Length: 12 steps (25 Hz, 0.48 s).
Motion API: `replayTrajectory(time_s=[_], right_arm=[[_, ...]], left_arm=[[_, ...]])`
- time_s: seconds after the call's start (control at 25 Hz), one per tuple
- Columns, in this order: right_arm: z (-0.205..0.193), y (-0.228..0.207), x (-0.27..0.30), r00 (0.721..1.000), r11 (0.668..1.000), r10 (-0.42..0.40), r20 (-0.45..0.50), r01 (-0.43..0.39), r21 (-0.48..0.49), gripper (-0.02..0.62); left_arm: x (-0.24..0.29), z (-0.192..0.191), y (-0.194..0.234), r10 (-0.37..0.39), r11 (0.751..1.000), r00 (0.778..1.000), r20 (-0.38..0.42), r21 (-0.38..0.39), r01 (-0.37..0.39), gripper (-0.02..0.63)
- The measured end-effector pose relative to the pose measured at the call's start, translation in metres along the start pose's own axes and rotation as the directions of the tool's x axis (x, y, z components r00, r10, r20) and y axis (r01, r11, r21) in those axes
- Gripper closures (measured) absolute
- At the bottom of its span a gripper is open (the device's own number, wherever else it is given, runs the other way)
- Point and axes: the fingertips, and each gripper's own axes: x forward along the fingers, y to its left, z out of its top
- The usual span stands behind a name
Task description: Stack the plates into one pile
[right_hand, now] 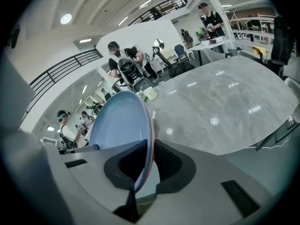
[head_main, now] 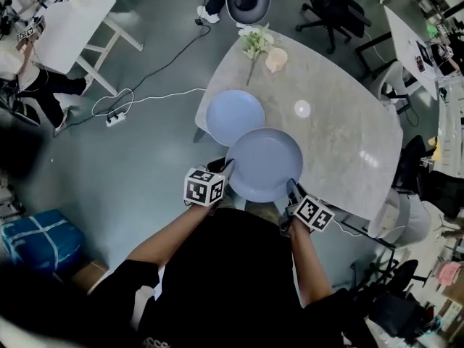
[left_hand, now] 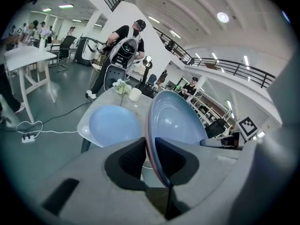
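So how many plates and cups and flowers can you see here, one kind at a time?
Blue plates: 2 (lifted plate, resting plate)
Cups: 1 (cup)
Flower bunches: 1 (flower bunch)
Total: 4

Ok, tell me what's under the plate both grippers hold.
The held plate is over the near edge of the table; its far rim covers part of a second blue plate lying there. The table directly beneath is hidden.
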Motion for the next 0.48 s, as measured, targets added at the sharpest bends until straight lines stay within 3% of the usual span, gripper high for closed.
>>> replayTrajectory(time_s=[0.48], right_arm=[[-0.027, 0.107, 0.05, 0.993, 0.989, 0.08, -0.089, -0.09, -0.119, 0.551]], left_arm=[[-0.086, 0.003, 0.088, 0.106, 0.992, 0.988, 0.108, -0.073, -0.099, 0.531]])
